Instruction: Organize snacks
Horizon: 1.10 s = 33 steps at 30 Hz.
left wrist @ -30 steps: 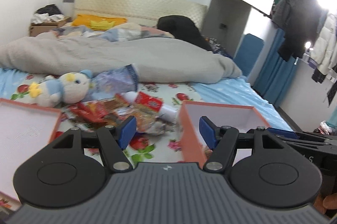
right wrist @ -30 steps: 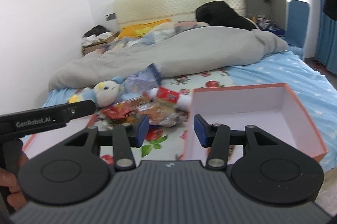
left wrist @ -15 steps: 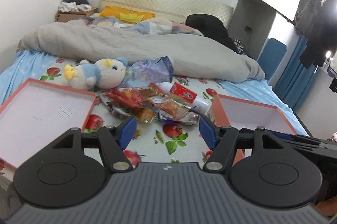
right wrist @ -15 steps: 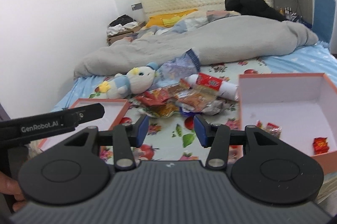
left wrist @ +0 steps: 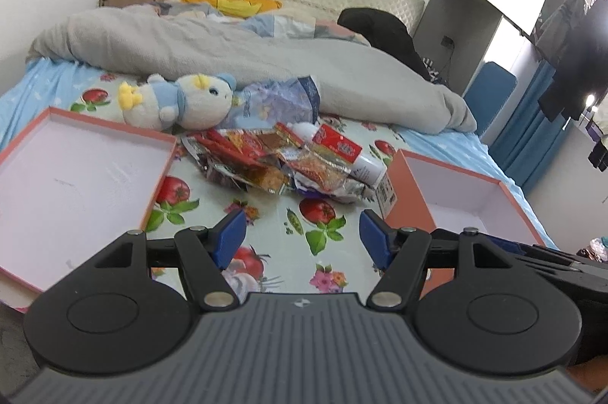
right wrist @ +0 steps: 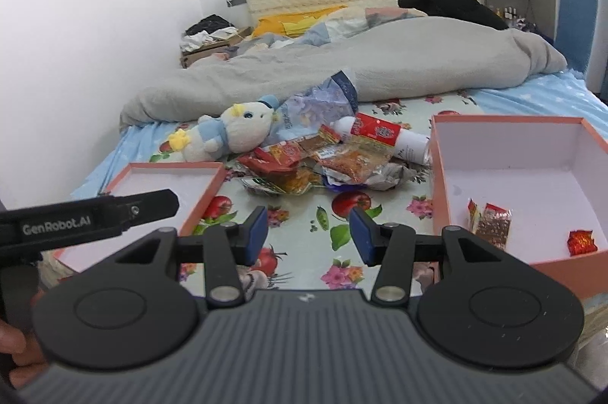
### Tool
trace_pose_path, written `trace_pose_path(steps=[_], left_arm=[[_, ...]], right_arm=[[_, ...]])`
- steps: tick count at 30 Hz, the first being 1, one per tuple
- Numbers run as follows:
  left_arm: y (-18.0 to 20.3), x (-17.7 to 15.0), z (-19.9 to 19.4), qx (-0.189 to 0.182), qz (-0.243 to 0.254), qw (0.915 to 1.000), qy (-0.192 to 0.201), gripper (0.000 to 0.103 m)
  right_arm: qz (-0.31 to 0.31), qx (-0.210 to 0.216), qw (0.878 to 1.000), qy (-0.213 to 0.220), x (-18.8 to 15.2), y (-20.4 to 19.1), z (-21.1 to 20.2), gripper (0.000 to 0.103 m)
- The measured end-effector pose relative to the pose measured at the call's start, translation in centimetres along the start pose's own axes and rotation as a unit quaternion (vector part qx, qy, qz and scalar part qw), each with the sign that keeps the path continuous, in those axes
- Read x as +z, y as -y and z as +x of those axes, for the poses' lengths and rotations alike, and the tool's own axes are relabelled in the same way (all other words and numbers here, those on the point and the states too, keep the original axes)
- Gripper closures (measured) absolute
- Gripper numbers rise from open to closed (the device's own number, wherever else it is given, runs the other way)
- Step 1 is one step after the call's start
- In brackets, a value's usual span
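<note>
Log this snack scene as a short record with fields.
surface: bed with fruit-print sheet
snack pile: loose packets between the boxes
shallow box, nothing visible inside
deep box, three small packets inside
nearby: plush toy, white bottle
left gripper: open, holding nothing
right gripper: open, holding nothing

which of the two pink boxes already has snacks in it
The deeper box on the right: a few small packets lie on its floor. The shallow left box holds nothing.
</note>
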<state>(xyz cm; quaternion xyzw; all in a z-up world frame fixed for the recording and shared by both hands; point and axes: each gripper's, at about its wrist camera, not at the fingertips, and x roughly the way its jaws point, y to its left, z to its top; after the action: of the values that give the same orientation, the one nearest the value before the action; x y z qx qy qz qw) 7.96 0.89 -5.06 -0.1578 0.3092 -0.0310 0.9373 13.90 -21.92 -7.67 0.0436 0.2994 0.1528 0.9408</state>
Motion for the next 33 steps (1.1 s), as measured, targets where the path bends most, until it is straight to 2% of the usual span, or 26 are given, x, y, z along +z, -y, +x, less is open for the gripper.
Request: trace_pose_path(steps=[4,9,17,23,29,33], left_arm=[[-0.4,-0.2,1.4,-0.006,-0.002,0.9998,-0.018,0.032],[-0.6,0.1,2.9,0.006,-0.014,0.9998,-0.013,0.032],[-1.0,1.5,7.8,0.003,-0.019,0.9990,-0.039,0.032],[-2.8,2.2,12.5,0.008,-0.024,0.9983,-0.053,0.032],[-5.3,4.2,16.1,0.032,-0.006,0.9987,-0.040,0.032],[-6.5,5.5,18.4,0.022,-0.009,0.9989,-0.040,0.032]], right_arm=[[0.010,-0.004,1.000,-0.007,-0.6,0.5,0.1,0.053],[0.016,-0.010,1.000,-0.018,-1.0,1.3,1.2,0.053],[0.011,-0.010,0.999,-0.029,-0.8,2.4,4.4,0.053],[-0.013,-0.017,1.000,-0.023,-0.9,2.8,8.4,0.053],[-0.006,-0.010,0.999,-0.038,-0.7,3.1,12.9,0.053],[-0.014,-0.011,0.999,-0.042,-0.1,3.0,15.6,0.053]])
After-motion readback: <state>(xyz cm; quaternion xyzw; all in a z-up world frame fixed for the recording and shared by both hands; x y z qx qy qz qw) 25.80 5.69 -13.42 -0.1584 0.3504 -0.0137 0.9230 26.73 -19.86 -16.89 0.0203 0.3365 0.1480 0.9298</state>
